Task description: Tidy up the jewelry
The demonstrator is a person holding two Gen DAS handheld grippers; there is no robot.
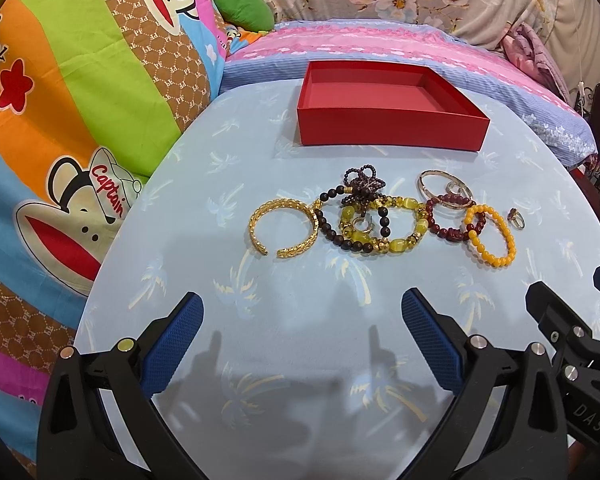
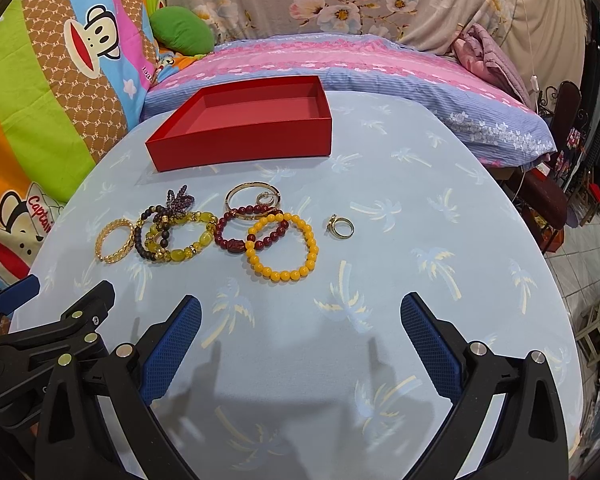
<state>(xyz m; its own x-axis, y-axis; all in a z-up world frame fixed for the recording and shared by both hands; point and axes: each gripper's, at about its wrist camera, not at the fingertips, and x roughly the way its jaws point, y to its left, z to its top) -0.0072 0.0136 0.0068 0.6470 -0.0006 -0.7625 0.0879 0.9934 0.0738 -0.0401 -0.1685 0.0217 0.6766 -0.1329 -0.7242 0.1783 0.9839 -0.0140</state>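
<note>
the jewelry lies in a row running left to right across the counter, ahead of both tools and short of the empty red box at the far edge. left hand-held gripper: jaws spread, holding nothing, aimed at the row's left half, nearest the gold cuff. right hand-held gripper: jaws spread, holding nothing, nearest the orange bead bracelet and the lone ring lying apart at the row's right end. judgement: each piece must travel forward past the row into the box; the ring suits the right side.
</note>
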